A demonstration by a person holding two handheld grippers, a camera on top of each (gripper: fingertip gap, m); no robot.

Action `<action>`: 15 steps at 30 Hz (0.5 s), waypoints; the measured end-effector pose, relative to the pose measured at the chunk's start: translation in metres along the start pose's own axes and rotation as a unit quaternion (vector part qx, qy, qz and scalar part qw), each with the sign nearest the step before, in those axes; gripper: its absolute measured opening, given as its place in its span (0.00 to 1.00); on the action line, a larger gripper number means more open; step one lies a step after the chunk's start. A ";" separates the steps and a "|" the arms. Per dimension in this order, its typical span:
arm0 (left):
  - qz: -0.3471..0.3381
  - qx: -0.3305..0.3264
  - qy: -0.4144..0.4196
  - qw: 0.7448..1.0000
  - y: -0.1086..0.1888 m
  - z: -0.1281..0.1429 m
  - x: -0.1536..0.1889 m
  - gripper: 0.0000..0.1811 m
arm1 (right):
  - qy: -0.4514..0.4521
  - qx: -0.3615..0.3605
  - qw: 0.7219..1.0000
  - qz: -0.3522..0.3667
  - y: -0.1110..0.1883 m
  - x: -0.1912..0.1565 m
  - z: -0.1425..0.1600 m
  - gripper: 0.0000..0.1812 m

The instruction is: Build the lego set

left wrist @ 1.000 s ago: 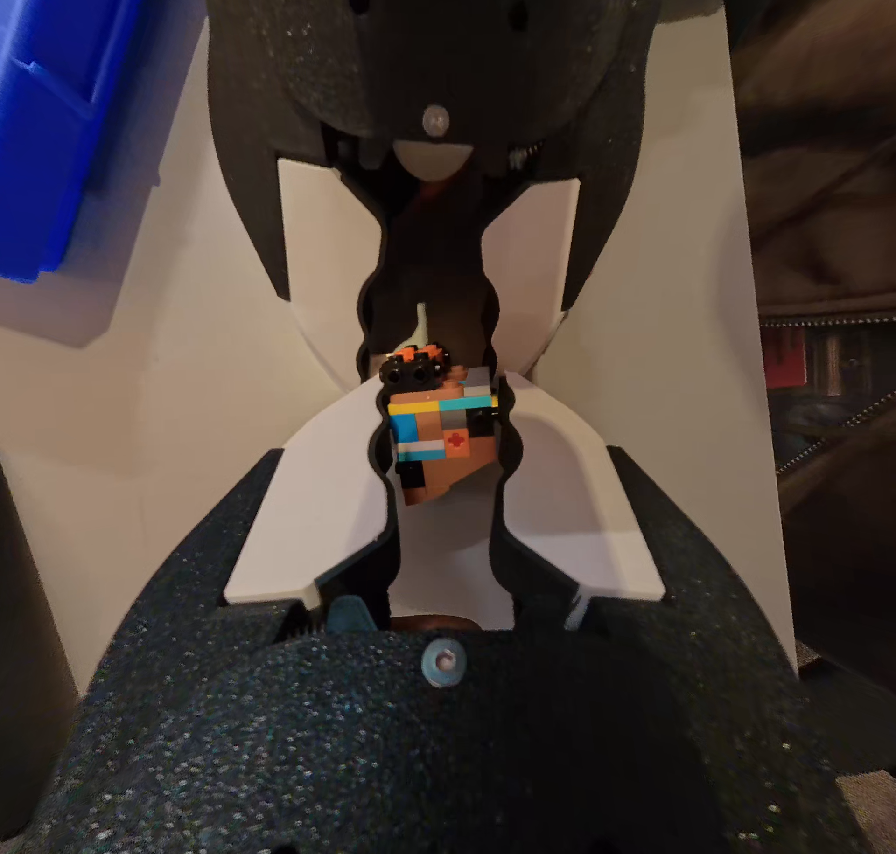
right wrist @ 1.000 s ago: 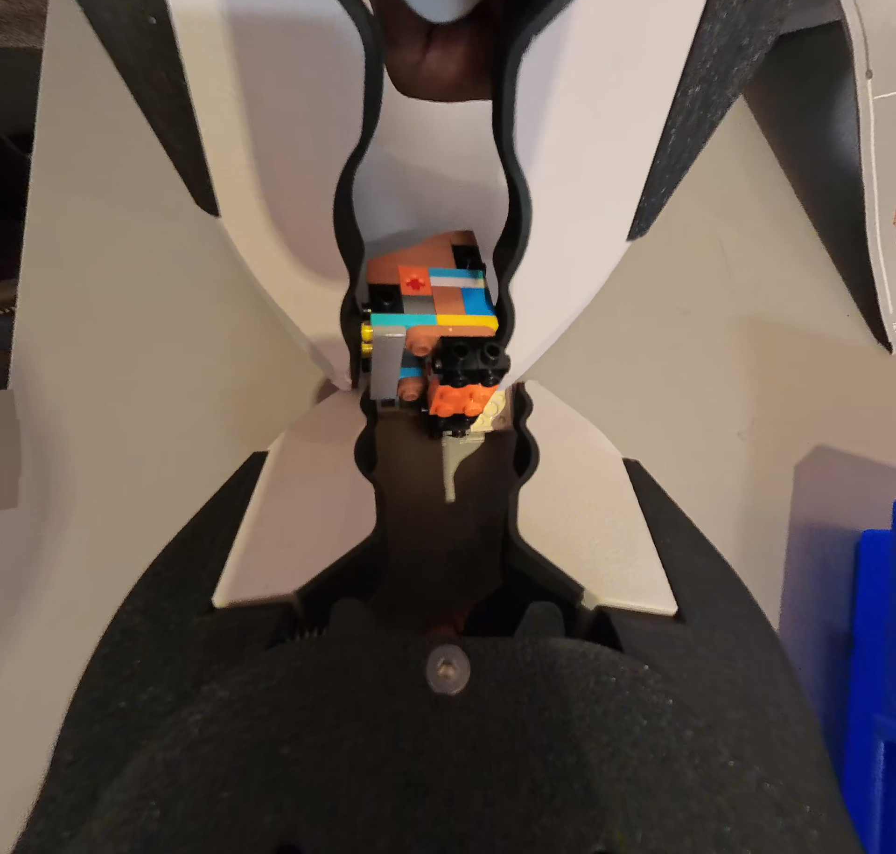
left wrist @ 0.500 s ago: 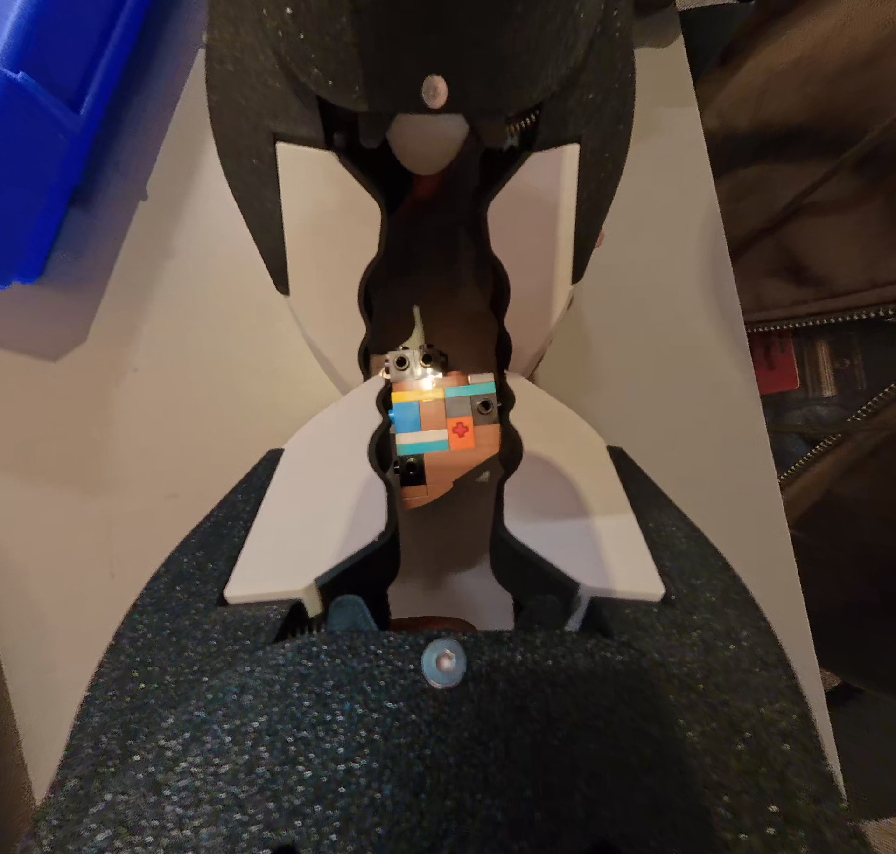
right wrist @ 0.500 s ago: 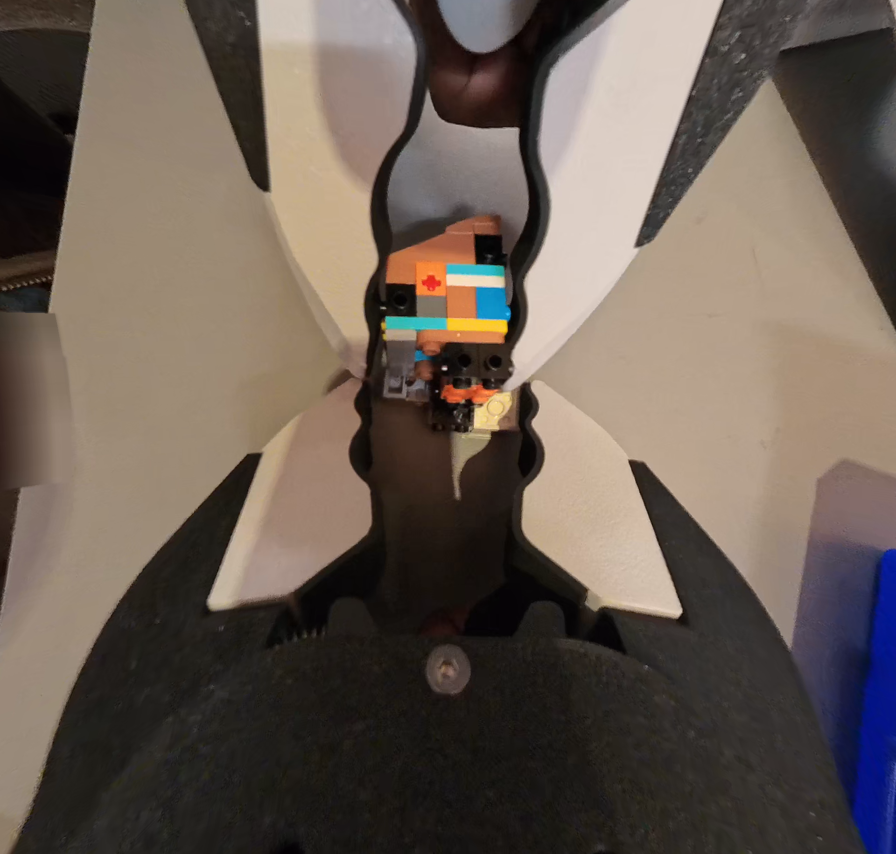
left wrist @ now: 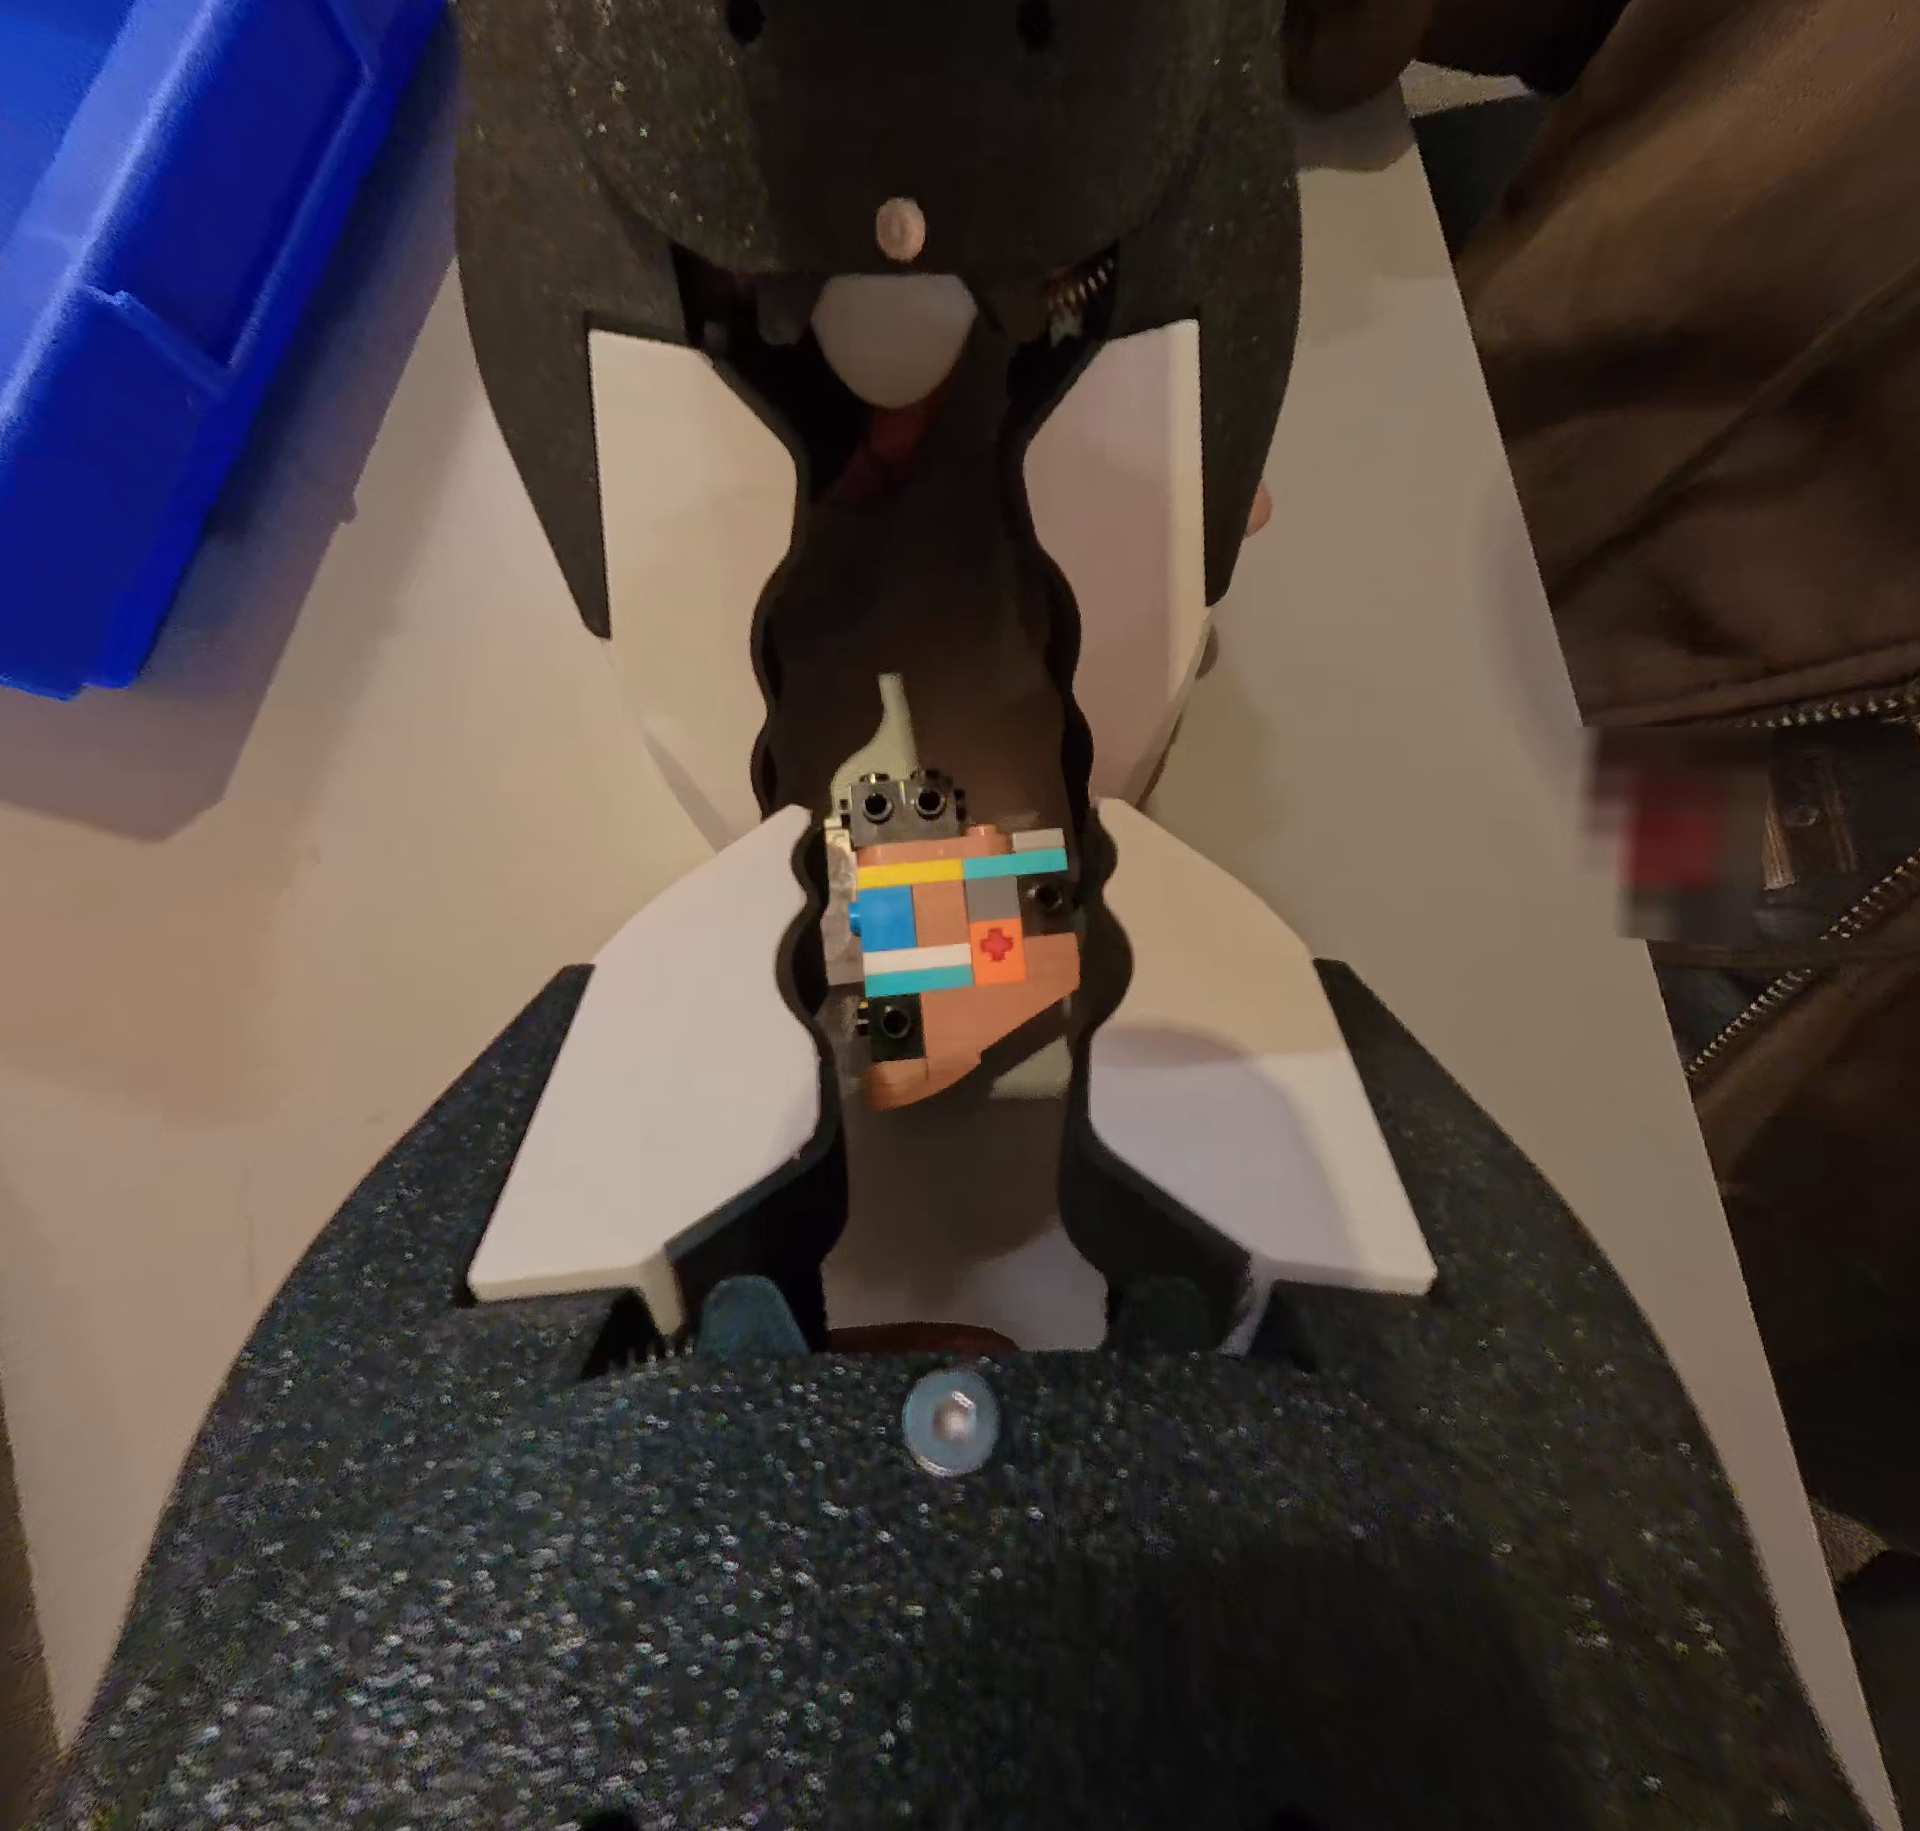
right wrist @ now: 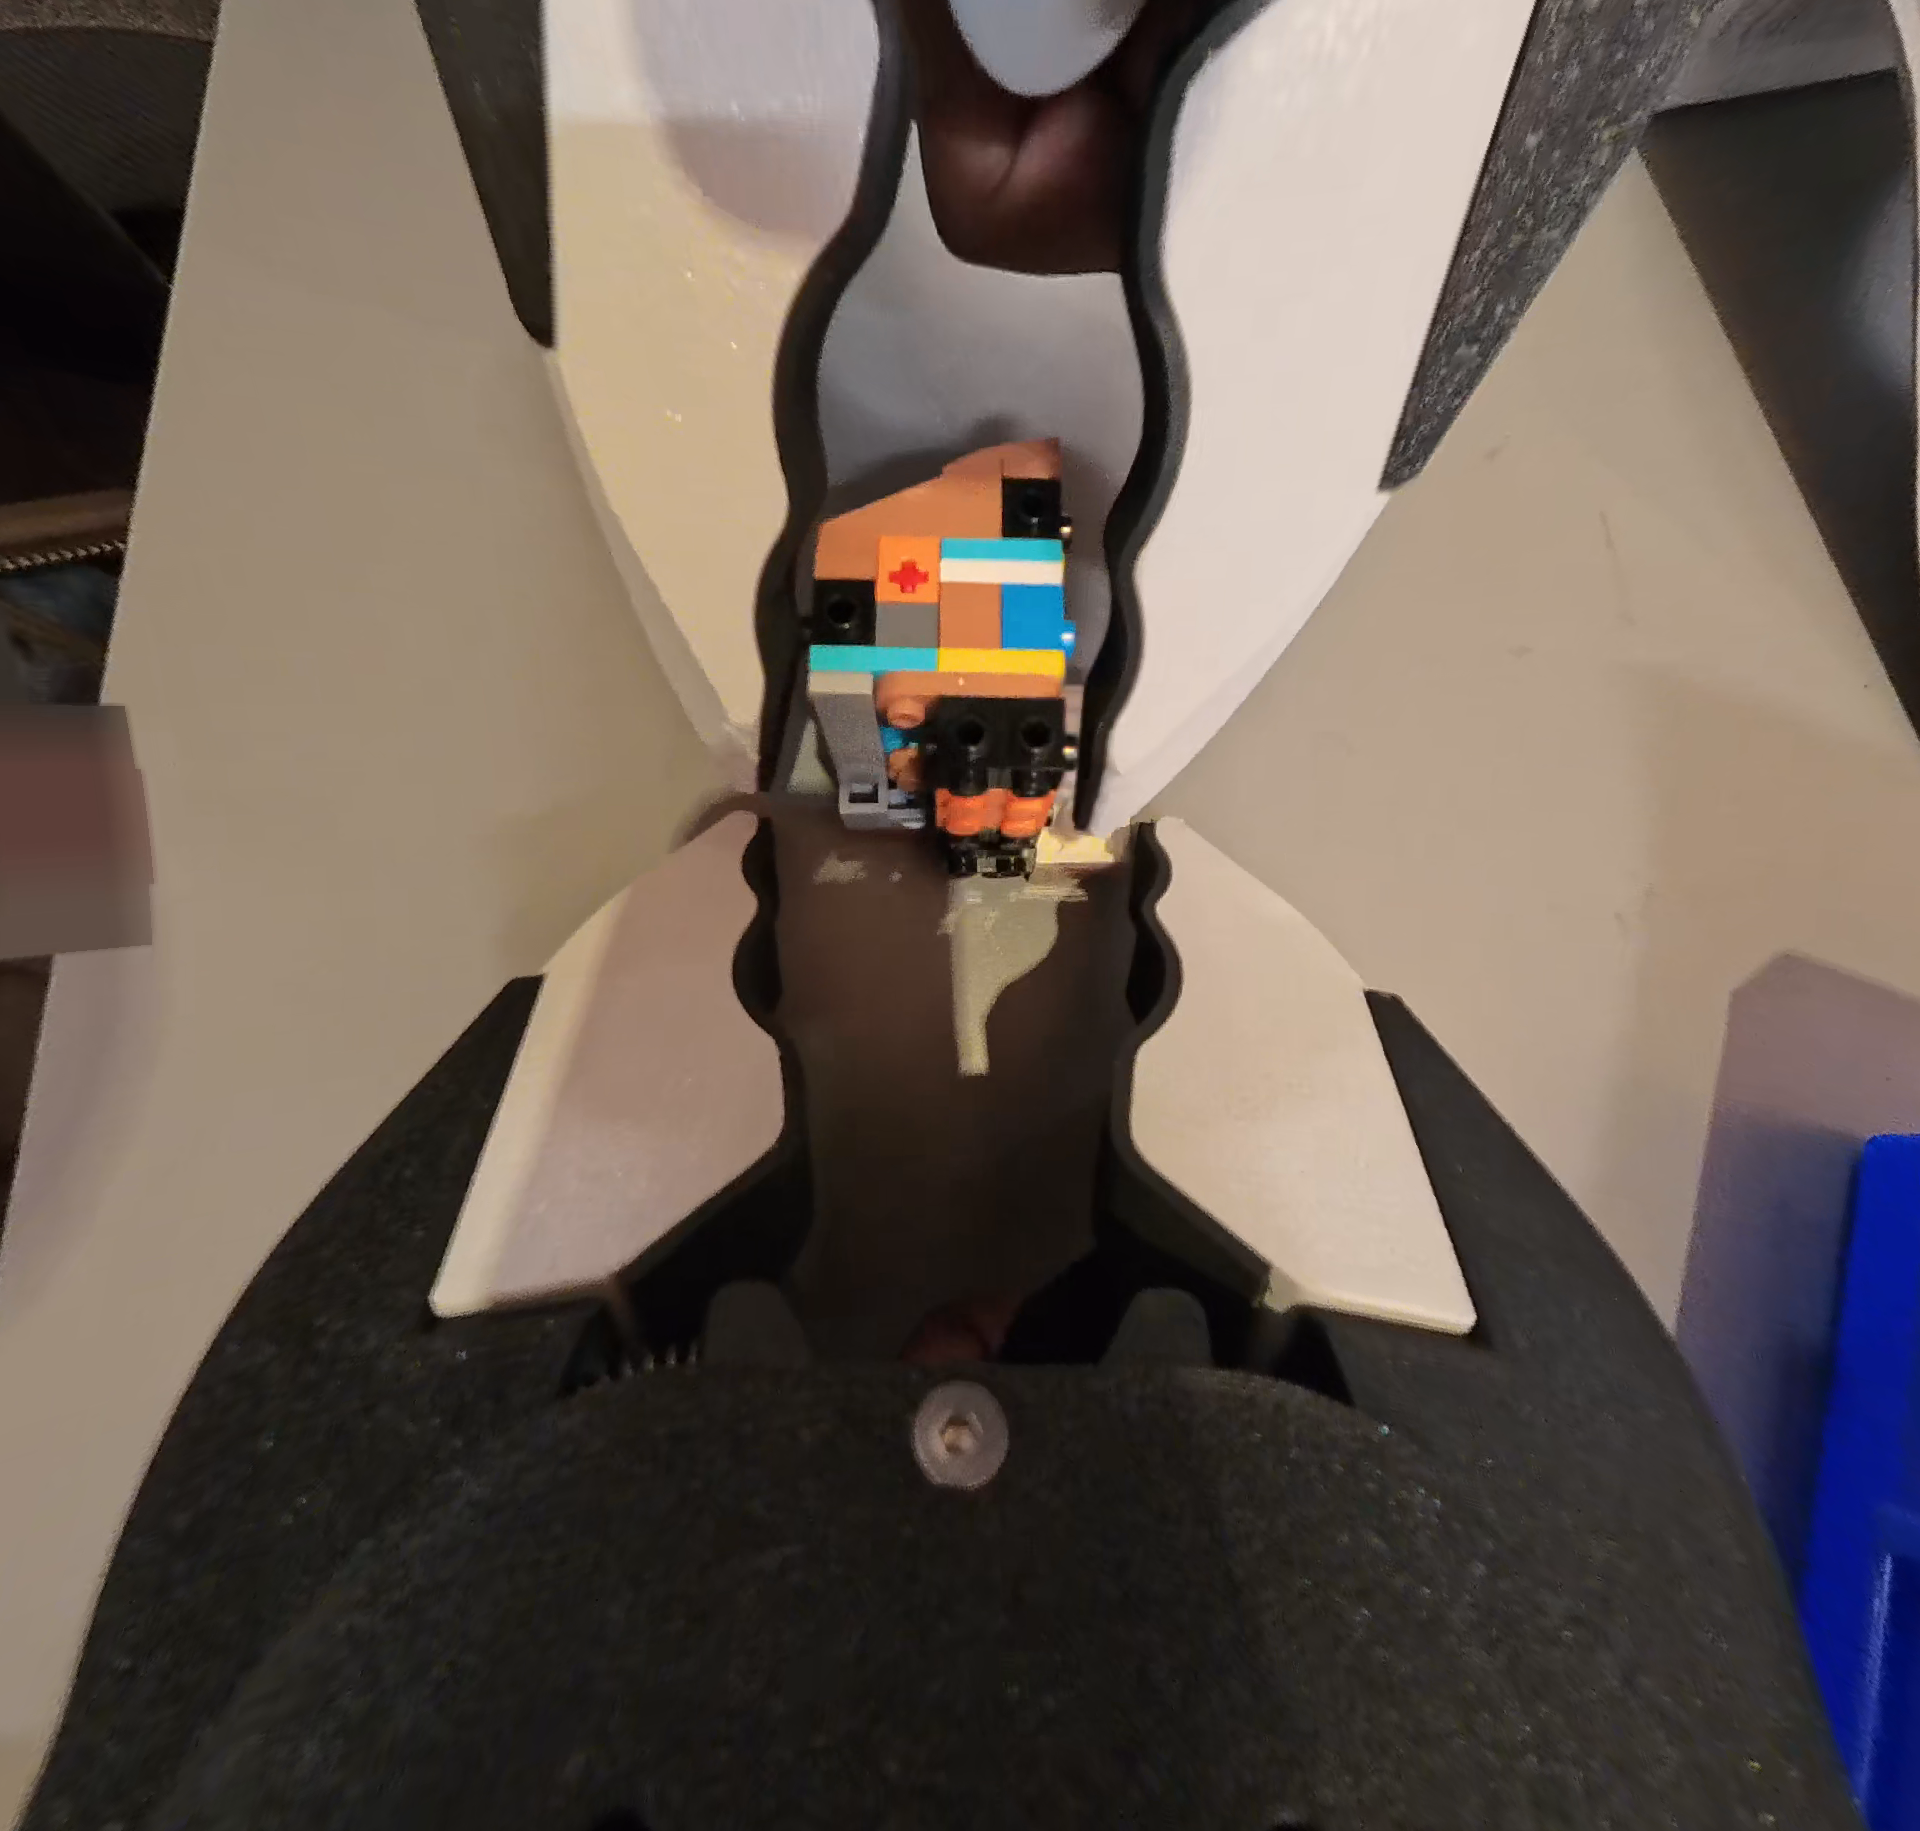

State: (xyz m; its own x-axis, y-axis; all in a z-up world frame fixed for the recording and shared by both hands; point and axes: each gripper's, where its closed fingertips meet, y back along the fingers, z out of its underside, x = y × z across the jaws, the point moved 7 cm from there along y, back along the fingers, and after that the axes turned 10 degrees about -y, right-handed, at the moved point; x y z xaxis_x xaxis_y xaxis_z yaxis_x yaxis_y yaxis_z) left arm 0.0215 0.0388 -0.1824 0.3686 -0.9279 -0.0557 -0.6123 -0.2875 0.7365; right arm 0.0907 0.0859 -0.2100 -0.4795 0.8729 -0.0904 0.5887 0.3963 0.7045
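Note:
A small lego build [left wrist: 951, 934] of brown, blue, teal, yellow and orange bricks sits between the fingers of my left gripper [left wrist: 945, 836], which is shut on it. My right gripper [right wrist: 945, 825] faces it tip to tip. In the right wrist view the build [right wrist: 935, 618] carries a black brick [right wrist: 997, 742], orange studs [right wrist: 987, 810] and a tan horn [right wrist: 982, 992] at its near end. That end reaches in between the right gripper's jaws, which stand wider apart than the build. A tan piece [right wrist: 1070, 846] touches the right finger's tip.
Both grippers hover over a white table [left wrist: 312, 950]. A blue bin [left wrist: 156, 327] stands at the table's side and also shows in the right wrist view [right wrist: 1870, 1469]. A person's brown zipped jacket [left wrist: 1714, 431] lies past the table's edge. The tips of both grippers are at nearly the same place.
The build has straightened from a tilt. The orange studs that showed above the black brick in the left wrist view are now hidden. Neither gripper's jaw gap has visibly changed.

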 end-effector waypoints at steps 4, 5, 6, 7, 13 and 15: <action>-0.023 0.017 0.012 1.000 0.005 0.001 0.001 0.31 | -0.002 0.000 1.000 -0.001 0.000 0.000 0.000 0.36; -0.028 0.024 0.016 0.999 0.007 0.002 0.002 0.33 | -0.002 0.000 1.000 -0.001 0.001 0.001 0.001 0.36; -0.036 0.031 0.021 0.999 0.010 0.003 0.003 0.35 | -0.003 -0.001 1.000 0.000 0.001 0.001 0.001 0.36; -0.044 0.035 0.027 0.998 0.012 0.005 0.004 0.37 | -0.004 -0.001 1.000 0.001 0.002 0.002 0.002 0.36; -0.068 0.034 0.092 0.993 0.006 0.027 0.006 0.47 | -0.018 0.009 1.000 0.000 0.008 0.006 0.005 0.36; -0.075 0.025 0.093 0.993 -0.001 0.029 0.007 0.48 | -0.021 0.013 1.000 -0.002 0.009 0.006 0.005 0.36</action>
State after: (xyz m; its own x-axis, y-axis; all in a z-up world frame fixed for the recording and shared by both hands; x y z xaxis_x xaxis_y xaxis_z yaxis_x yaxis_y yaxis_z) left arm 0.0041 0.0258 -0.2035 0.5778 -0.8155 -0.0334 -0.5728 -0.4343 0.6952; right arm 0.0961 0.0964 -0.2075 -0.4553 0.8818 -0.1231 0.6036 0.4073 0.6854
